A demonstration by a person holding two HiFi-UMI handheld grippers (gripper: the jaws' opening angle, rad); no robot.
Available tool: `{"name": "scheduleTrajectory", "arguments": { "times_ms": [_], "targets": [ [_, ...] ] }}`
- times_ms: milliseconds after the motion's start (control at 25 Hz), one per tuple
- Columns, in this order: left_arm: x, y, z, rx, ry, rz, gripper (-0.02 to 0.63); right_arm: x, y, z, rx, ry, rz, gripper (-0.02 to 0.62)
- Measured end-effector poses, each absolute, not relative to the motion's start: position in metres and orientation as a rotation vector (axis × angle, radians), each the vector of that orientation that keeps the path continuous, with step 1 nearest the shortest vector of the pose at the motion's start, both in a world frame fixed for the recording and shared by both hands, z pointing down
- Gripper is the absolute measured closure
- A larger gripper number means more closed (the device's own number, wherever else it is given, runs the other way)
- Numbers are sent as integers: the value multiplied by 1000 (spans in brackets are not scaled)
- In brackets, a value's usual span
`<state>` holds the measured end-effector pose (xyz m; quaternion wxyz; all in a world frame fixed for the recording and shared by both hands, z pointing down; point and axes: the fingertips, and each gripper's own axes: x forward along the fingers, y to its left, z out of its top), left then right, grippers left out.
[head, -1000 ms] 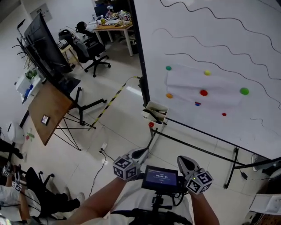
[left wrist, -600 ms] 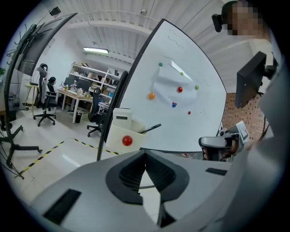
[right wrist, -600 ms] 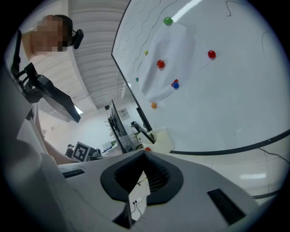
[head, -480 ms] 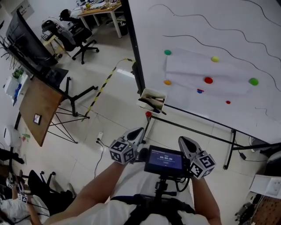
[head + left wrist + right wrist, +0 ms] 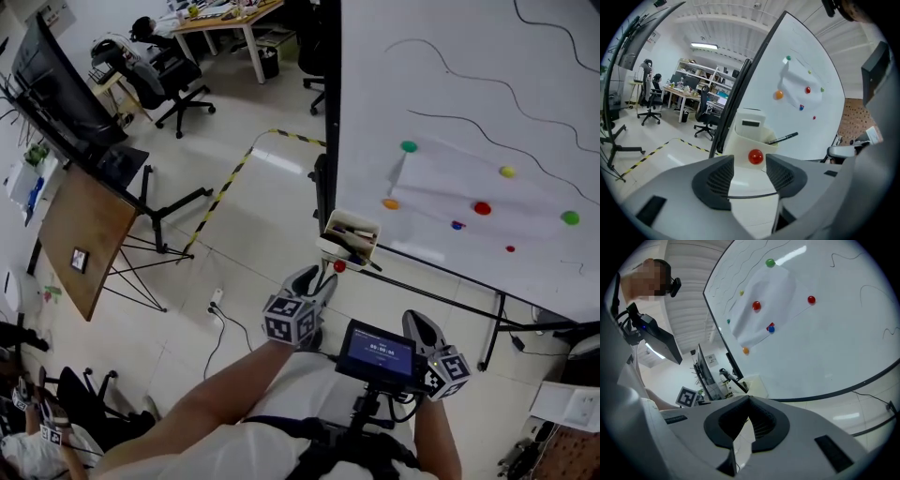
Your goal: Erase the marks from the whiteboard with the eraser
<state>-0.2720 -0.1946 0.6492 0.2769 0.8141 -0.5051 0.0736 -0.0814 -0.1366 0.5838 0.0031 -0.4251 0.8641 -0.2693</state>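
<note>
Two hand-held grippers face a whiteboard [image 5: 487,56] that rises ahead of and above both pairs of jaws; its wavy black marks [image 5: 511,94] lie well above the jaw line and look untouched, so erasing has probably not begun. A white holder [image 5: 740,143] hangs at the board's lower corner, straight ahead of the left jaws and apart from them; it keeps the writing tools beside the surface they serve. The left gripper [image 5: 750,162] has just been opening its jaws; they stand wide with nothing between the pads, and the holder shows only beyond the gap; the spread presumably prepares a pick. The right gripper [image 5: 749,401] has its jaws pressed together and empty, aimed at the board off to one side of the holder; it appears to wait. The eraser [image 5: 750,123] is probably the white block standing upright in the holder, beyond and slightly above the left jaws; that identification is uncertain. A black pen [image 5: 782,138] leans out toward the right-hand jaw; a red ball [image 5: 755,156] sits at the holder's front, centred in the gap.
</note>
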Motion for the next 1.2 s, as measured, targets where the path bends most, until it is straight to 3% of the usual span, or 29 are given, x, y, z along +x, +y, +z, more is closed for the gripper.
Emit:
{"name": "scheduleTrajectory", "arguments": {
  "times_ms": [280,480,680,920,1200],
  "targets": [
    [-274,-229,632,2186,-1507,184,311,-59,-140,588,-1397,2655,-871,589],
    [-264,-234,631,2254,-1612,449,303,-46,-143,592,-1391,2614,-916,589],
    [-256,-232,621,2301,-1720,669,309,-38,-142,593,-1376,2587,-960,589],
    [-240,-244,616,2351,-1696,649,342,-31,-144,591,-1367,2579,-961,589],
    [-239,-250,622,2380,-1676,630,330,-30,-145,594,-1358,2585,-986,589]
  ]
}}
